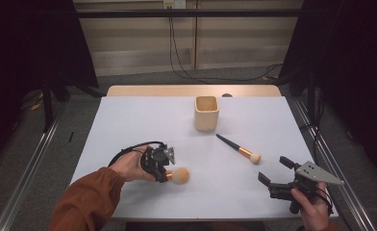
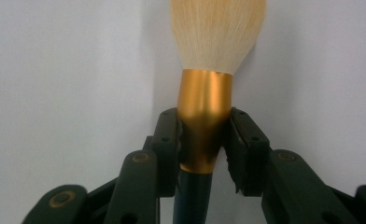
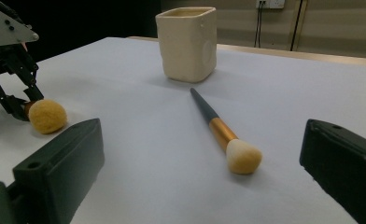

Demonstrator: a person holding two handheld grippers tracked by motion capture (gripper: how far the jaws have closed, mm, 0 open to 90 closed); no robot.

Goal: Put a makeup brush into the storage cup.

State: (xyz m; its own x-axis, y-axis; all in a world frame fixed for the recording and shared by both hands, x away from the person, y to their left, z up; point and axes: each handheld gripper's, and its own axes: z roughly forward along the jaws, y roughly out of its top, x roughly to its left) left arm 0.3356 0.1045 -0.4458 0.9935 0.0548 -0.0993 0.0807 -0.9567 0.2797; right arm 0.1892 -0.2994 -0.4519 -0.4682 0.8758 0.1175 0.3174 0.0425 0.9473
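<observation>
My left gripper (image 1: 165, 169) sits at the lower left of the high view, its jaws clamped on the gold ferrule of a powder brush (image 2: 208, 93), whose fluffy cream head points toward the frame's centre just above the white table (image 1: 129, 125). My right gripper (image 1: 275, 174) waits at the lower right, jaws spread wide with nothing between them. A second makeup brush (image 1: 239, 149) lies flat right of centre, its dark handle aimed at the cream square cup (image 1: 207, 113) standing upright in the upper middle.
</observation>
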